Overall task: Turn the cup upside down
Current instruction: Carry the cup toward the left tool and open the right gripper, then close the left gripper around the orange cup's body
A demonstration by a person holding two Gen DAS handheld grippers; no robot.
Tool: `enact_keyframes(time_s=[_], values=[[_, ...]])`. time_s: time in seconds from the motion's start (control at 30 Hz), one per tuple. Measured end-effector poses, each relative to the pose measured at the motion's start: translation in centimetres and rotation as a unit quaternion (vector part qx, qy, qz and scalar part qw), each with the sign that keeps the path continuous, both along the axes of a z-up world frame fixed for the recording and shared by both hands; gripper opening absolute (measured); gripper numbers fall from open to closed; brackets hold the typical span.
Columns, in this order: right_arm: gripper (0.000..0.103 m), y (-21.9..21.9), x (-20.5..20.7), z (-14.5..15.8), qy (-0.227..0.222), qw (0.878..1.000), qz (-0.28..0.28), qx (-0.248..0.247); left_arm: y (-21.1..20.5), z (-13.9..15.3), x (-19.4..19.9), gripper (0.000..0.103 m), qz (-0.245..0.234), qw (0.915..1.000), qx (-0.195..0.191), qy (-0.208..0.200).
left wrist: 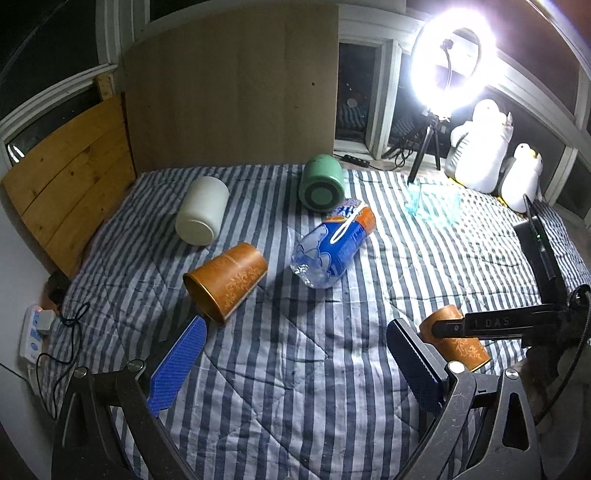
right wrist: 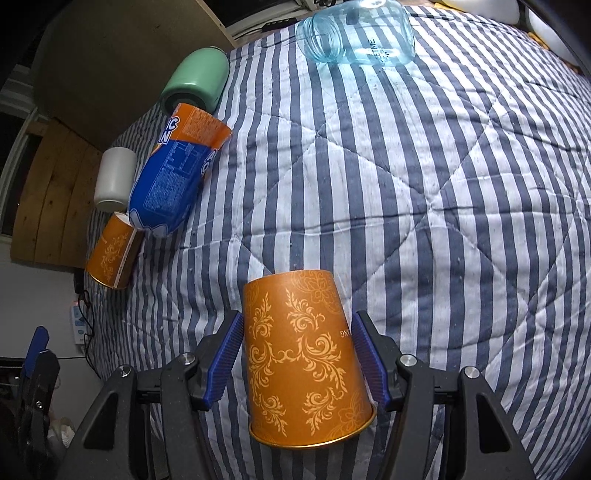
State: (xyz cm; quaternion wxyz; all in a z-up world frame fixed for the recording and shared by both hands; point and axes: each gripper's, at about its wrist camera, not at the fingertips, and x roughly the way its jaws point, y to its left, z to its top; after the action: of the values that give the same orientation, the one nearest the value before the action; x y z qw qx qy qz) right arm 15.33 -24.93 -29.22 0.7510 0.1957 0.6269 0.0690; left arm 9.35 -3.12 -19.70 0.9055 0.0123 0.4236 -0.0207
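Observation:
An orange patterned paper cup [right wrist: 303, 354] stands between my right gripper's [right wrist: 295, 354] blue pads, base away from the camera and rim toward it. The left pad touches its side; a narrow gap shows at the right pad. In the left wrist view this cup [left wrist: 458, 341] sits at the right behind the right gripper's black finger [left wrist: 491, 325]. My left gripper [left wrist: 295, 373] is open and empty above the striped quilt. A second orange cup [left wrist: 225, 280] lies on its side just beyond the left pad; it also shows in the right wrist view [right wrist: 110, 254].
On the striped quilt [left wrist: 295, 369] lie a white cup [left wrist: 203, 210], a green cup [left wrist: 321, 182], a blue-and-orange labelled bottle [left wrist: 332, 245] and a clear blue jar [right wrist: 358, 33]. A ring light [left wrist: 448, 62], plush toys [left wrist: 480, 147], a power strip [left wrist: 35, 328] and a wooden board [left wrist: 70, 184] stand around the bed.

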Motion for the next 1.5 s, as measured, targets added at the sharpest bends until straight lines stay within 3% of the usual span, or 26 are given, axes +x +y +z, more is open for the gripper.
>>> enact_keyframes(time_s=[0.57,1.03,1.5], values=[[0.059,0.3,-0.7,0.9,-0.026,0.999,0.007,-0.021,-1.8,-2.2,1.2,0.099,-0.039,0.9986,0.007,0.036],[0.059,-3.1,-3.3,3.5,-0.057,0.998,-0.04,-0.01,-4.6,-3.0,3.2,0.099,-0.107,0.9925,0.035,0.046],[0.059,-7.5,-7.9,5.6,-0.071,0.993,-0.093,-0.033,-7.7,-5.3,5.2,0.098,-0.141,0.9829,-0.016,0.117]])
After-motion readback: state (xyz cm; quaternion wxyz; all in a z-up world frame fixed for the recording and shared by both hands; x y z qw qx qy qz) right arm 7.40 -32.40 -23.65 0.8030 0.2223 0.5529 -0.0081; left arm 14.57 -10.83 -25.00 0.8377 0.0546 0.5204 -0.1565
